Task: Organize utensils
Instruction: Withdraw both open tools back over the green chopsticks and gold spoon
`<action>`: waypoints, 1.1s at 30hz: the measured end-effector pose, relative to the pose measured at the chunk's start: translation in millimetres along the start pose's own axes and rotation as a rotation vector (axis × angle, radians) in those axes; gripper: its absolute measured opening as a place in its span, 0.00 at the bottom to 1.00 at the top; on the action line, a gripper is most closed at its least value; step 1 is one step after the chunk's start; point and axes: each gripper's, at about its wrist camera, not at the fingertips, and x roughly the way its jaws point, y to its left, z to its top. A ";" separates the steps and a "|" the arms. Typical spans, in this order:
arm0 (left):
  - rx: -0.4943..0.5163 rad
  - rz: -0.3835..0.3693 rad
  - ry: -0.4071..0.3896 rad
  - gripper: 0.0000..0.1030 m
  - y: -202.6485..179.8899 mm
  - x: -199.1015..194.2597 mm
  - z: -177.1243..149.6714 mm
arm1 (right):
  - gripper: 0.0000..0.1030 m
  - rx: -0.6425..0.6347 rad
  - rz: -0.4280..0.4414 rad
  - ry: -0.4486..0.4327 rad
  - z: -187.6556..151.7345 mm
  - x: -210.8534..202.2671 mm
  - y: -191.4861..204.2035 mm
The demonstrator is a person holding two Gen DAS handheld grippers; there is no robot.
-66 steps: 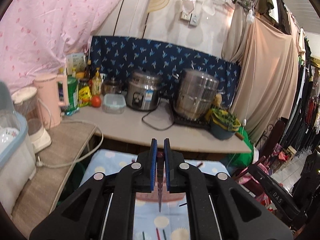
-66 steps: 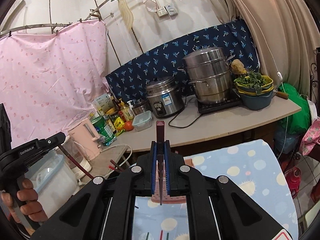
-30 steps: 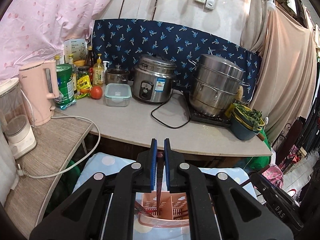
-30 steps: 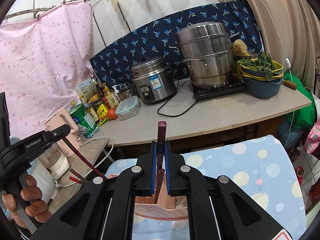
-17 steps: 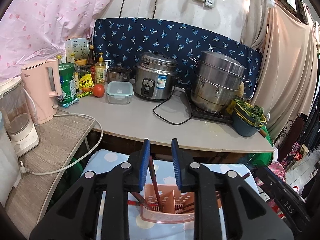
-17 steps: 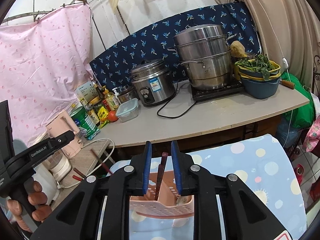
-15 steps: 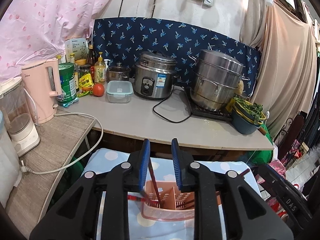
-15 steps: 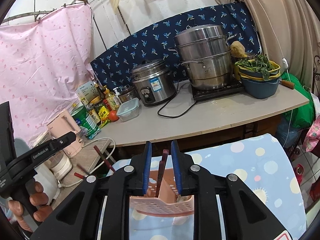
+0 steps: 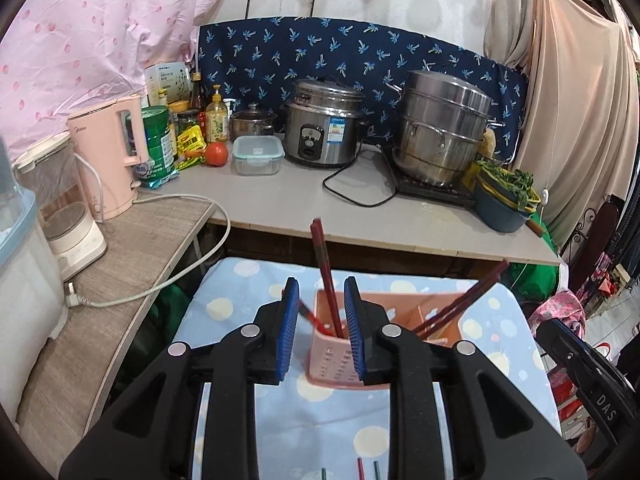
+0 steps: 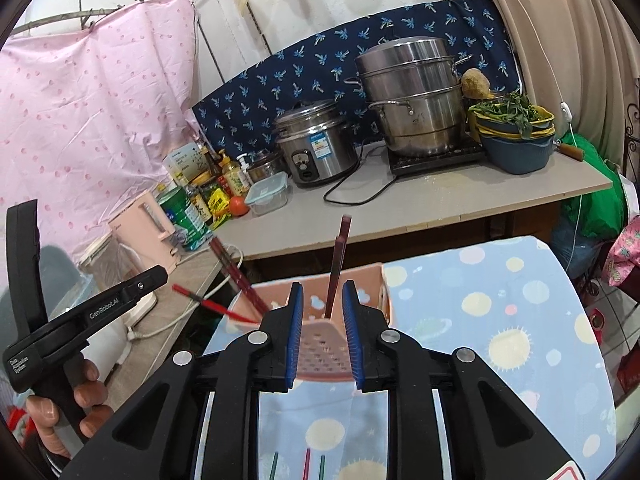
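Red chopstick (image 9: 327,276) stands free between parted blue fingers (image 9: 289,328).

Chopsticks (image 9: 326,276) (slanting) crowd caddy (image 9: 340,364) opening.

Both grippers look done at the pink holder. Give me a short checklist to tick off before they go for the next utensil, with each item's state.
1. Left gripper free of its chopstick: ok, the jaws have just been opening and the pads stand apart from the chopstick between them.
2. Right gripper free: ok, open, its jaws too have just been opening, the dark red utensil stands loose.
3. Both pieces inside the holder: ok, they lean in its compartments.
4. Holder upright on the cloth: ok.
5. More utensils left on the cloth: ok, ends show at the bottom edge.
6. Which kinds these are: cannot tell.
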 end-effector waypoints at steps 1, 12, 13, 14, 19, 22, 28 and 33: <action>0.006 0.007 0.003 0.22 -0.1 -2.3 -4.2 | 0.20 -0.006 -0.003 0.002 -3.4 -2.2 1.1; 0.018 0.035 0.058 0.31 7.7 -23.3 -46.3 | 0.20 -0.023 0.018 0.082 -53.2 -23.3 8.0; 0.017 0.032 0.065 0.32 8.0 -24.9 -50.4 | 0.20 -0.019 0.019 0.088 -58.0 -25.5 7.5; 0.018 0.030 0.073 0.32 8.0 -26.2 -55.2 | 0.20 -0.016 0.021 0.095 -62.1 -27.6 7.2; 0.024 0.031 0.117 0.33 8.2 -34.3 -84.6 | 0.20 -0.032 0.011 0.143 -93.0 -38.1 8.3; 0.016 0.022 0.155 0.33 11.9 -36.5 -104.0 | 0.20 -0.050 -0.005 0.173 -111.3 -42.0 7.4; 0.011 0.020 0.206 0.34 19.0 -42.7 -139.0 | 0.20 -0.097 -0.036 0.230 -147.4 -48.7 8.8; 0.023 0.020 0.229 0.42 21.2 -48.5 -164.4 | 0.20 -0.127 -0.032 0.297 -184.6 -51.9 13.2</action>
